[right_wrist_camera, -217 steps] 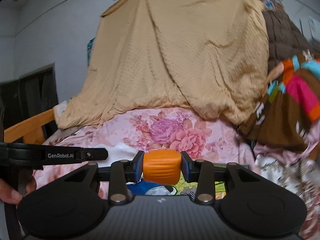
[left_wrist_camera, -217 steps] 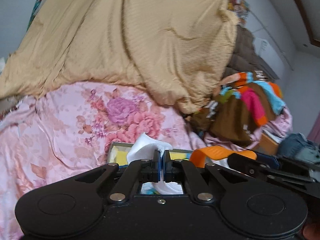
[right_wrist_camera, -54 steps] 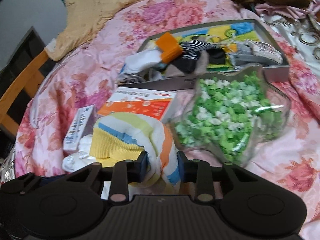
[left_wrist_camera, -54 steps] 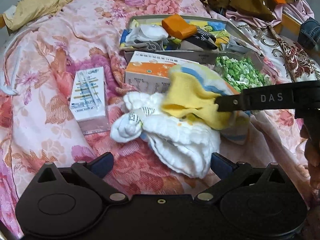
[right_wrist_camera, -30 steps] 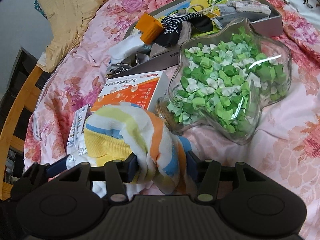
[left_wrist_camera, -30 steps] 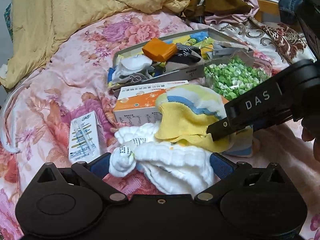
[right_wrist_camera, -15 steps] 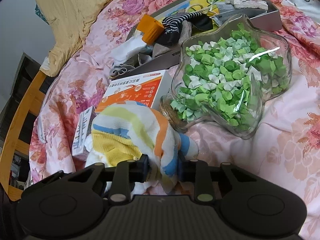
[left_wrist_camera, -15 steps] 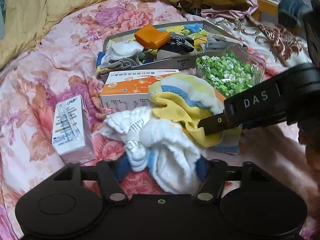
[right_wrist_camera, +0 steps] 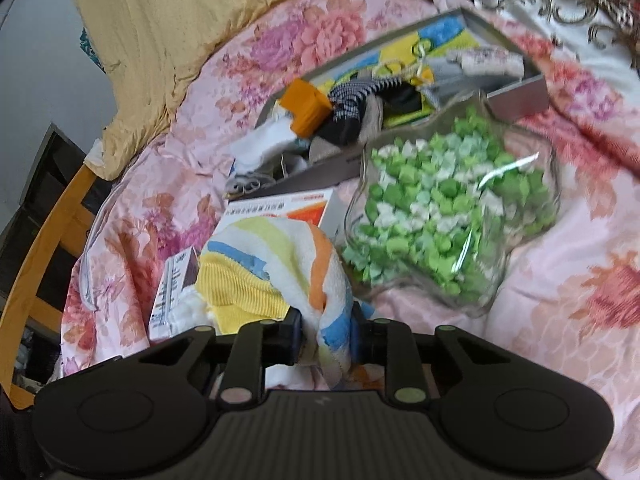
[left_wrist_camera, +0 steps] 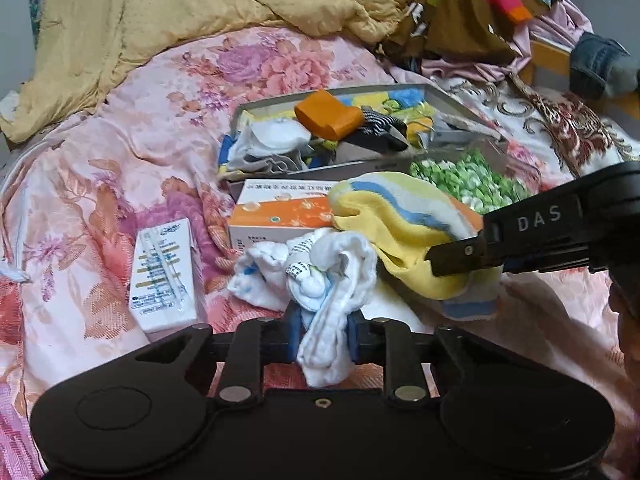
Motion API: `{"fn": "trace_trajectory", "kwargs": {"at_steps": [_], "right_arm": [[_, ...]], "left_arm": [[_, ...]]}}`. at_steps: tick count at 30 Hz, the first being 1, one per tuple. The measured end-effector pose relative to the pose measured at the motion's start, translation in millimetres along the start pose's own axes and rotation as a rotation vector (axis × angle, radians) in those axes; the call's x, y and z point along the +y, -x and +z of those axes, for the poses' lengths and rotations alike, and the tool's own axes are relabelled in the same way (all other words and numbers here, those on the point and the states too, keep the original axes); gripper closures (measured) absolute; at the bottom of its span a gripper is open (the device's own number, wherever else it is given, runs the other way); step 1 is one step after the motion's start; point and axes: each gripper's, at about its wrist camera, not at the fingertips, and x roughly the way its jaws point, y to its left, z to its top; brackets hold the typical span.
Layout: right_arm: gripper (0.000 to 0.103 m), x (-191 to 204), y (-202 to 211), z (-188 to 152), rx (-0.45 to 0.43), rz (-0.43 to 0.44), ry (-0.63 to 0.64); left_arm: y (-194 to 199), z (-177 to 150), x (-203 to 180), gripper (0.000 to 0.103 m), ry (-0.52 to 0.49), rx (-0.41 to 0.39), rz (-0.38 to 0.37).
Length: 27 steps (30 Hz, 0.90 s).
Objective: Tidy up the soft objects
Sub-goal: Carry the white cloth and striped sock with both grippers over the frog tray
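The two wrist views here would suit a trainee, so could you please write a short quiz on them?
1. True or false: the left gripper is shut on the white cloth.
2. What does the right gripper hold?
A. orange roll
B. striped sock
C. glass jar
3. Fill in: the glass jar holds green and white paper ____.

Key:
1. True
2. B, the striped sock
3. stars
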Motion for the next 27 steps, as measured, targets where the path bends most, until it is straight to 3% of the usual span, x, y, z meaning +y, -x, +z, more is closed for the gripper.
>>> {"fn": "trace_trajectory", "kwargs": {"at_steps": [16,27], "right_arm": [[0.078,3,27,13,-0.158,-0.02,0.055],[0.078,15,47,26,-0.319,-0.048,0.171]], "left_arm": [[14,7,11,0.082,0.068,-0.099,0.048],[35,26,8,0.082,0.06,-0.294,0.063]]}}
